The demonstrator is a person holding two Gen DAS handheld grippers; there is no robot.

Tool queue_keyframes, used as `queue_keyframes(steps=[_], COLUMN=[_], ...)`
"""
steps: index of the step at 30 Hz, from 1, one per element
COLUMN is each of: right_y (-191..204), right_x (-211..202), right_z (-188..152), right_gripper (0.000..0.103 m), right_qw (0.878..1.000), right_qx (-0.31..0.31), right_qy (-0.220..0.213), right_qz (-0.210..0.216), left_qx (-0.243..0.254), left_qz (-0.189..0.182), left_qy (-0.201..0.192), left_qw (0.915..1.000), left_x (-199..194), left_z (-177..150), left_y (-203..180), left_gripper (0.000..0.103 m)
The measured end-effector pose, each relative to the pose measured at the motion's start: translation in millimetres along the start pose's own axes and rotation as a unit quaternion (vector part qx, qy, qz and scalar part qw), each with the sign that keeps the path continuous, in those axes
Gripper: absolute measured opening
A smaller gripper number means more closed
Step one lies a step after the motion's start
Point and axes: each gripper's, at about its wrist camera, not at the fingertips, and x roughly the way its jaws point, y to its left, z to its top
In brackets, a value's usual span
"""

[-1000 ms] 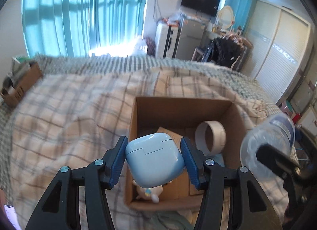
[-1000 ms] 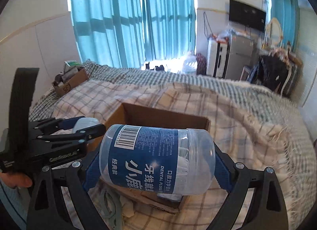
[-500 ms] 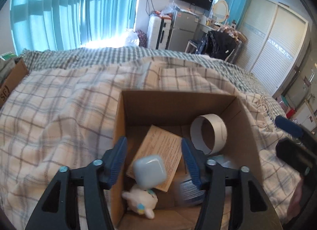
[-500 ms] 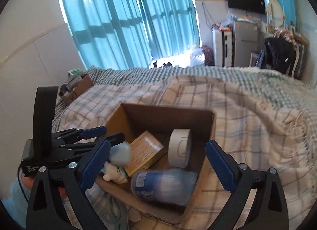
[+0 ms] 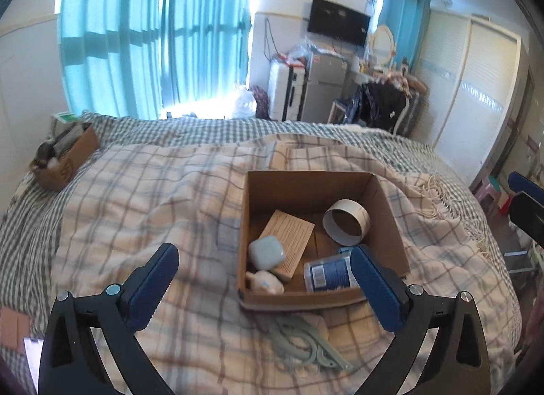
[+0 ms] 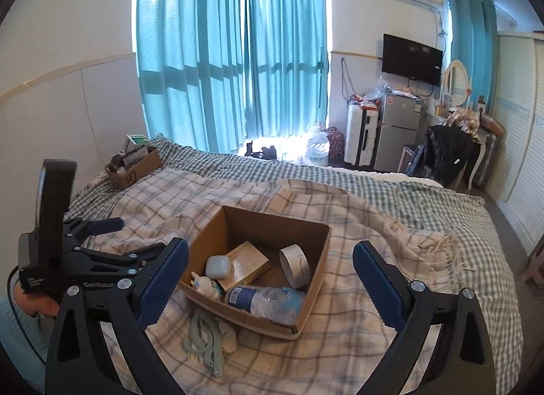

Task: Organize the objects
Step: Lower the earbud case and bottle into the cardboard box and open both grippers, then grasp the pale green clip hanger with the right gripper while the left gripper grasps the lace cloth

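Cardboard box (image 5: 387, 218) sits mid-bed on plaid blanket (image 5: 153, 197), open blanket on all sides. Left tool (image 5: 263, 284) and right tool (image 6: 270, 279) both spread wide, holding nothing, above the box's near edge. Since 1.0 s ago: earbud case (image 5: 267, 253) and floss bottle (image 6: 261, 299) released, now lying inside box beside tape roll (image 5: 346, 221). Green hanger (image 6: 204, 337) lies just before the box.

Sunlit teal curtains (image 6: 234, 54) (wall-mounted TV (image 6: 412, 59))
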Motion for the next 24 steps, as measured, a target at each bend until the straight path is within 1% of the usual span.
queue_keyframes(steps=[2,4,7,9,11,13,15,17,18,19,21,24], right_y=[3.1,6.4,13.6,21.0,28.0,35.4,41.3,46.7,49.9,54.2,63.3,73.0], right_x=[-5.8,-4.1,14.0,37.7,67.2,90.7,114.3,134.1,142.3,151.0,163.5,176.4], right_z=[-8.3,-20.5,-41.6,-60.7,-79.9,-95.7,-113.5,-128.4,-134.4,-139.6,-148.0,-158.6], right_gripper=[0.097,0.097,0.097,0.097,0.097,0.097,0.096,0.082,0.067,0.06,0.059,0.059], right_qw=[1.0,1.0,0.999,0.997,0.994,0.991,0.986,0.982,0.979,0.976,0.971,0.964], right_qx=[-0.002,-0.003,-0.001,-0.004,-0.008,-0.01,-0.008,-0.001,0.0,-0.004,-0.013,-0.02], right_qy=[0.003,0.01,0.039,0.068,0.106,0.136,0.166,0.19,0.203,0.219,0.239,0.262], right_qz=[-0.009,-0.016,-0.019,-0.023,-0.021,-0.014,-0.009,-0.008,-0.008,-0.002,0.009,0.022], left_qx=[-0.005,-0.015,-0.014,-0.014,-0.013,-0.021,-0.035,-0.039,-0.042,-0.049,-0.06,-0.067], left_qz=[0.003,0.016,0.01,0.024,0.047,0.053,0.051,0.057,0.059,0.06,0.055,0.044], left_qy=[0.003,0.006,0.009,0.012,0.032,0.05,0.064,0.066,0.067,0.072,0.082,0.082], left_qw=[1.0,0.9997,0.9998,0.9996,0.9983,0.9971,0.996,0.9954,0.9951,0.9944,0.9934,0.9934], left_x=[-2.9,-1.4,7.6,16.0,32.9,43.0,49.7,51.6,53.0,56.2,60.7,60.7], left_z=[-13.2,-31.0,-54.3,-66.4,-78.7,-85.1,-90.5,-94.0,-94.2,-94.9,-96.0,-97.8], left_y=[5.5,12.0,20.6,26.7,34.4,41.2,48.9,54.2,56.7,60.8,65.8,68.5], left_gripper=[0.103,0.103,0.103,0.103,0.103,0.103,0.103,0.103,0.103,0.103,0.103,0.103])
